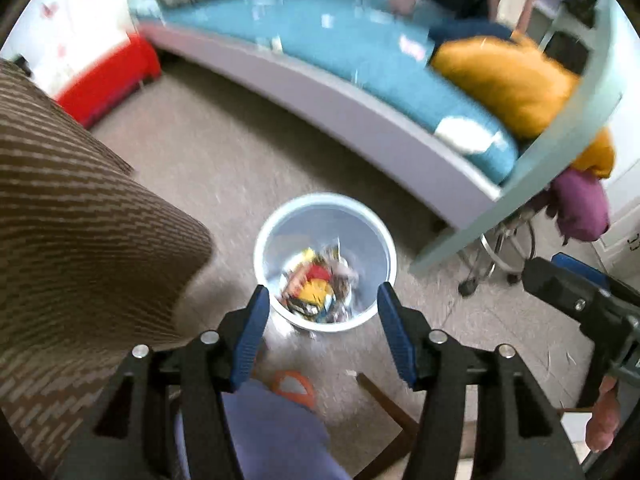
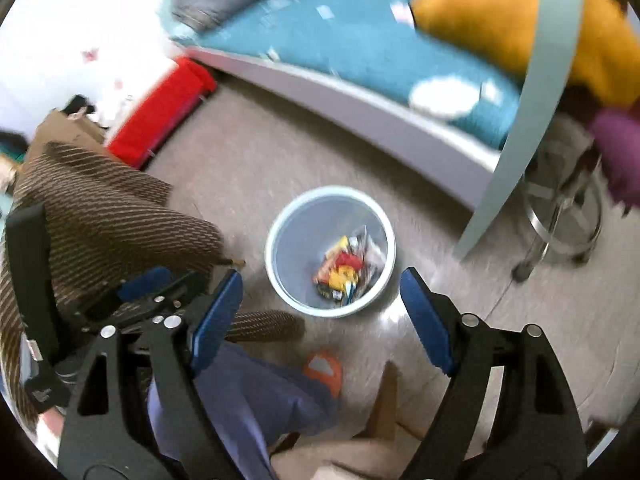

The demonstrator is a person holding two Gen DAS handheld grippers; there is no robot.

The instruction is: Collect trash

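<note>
White bin (image 1: 325,216) at 12 o'clock holds wrappers (image 1: 316,284); left gripper (image 1: 322,304), right gripper (image 2: 320,288) spread, empty.

The bin (image 1: 326,216) is pale blue-white, its trash (image 1: 316,284) a jumble of yellow, red and silver; the cloth (image 1: 80,216) is brown with thin tan stripes; the mattress (image 1: 340,44) is teal, the cushion (image 1: 508,76) mustard yellow, the box (image 1: 108,80) bright red; the floor (image 1: 200,152) is beige; both tongs are black with blue pads (image 2: 218,312).
</note>
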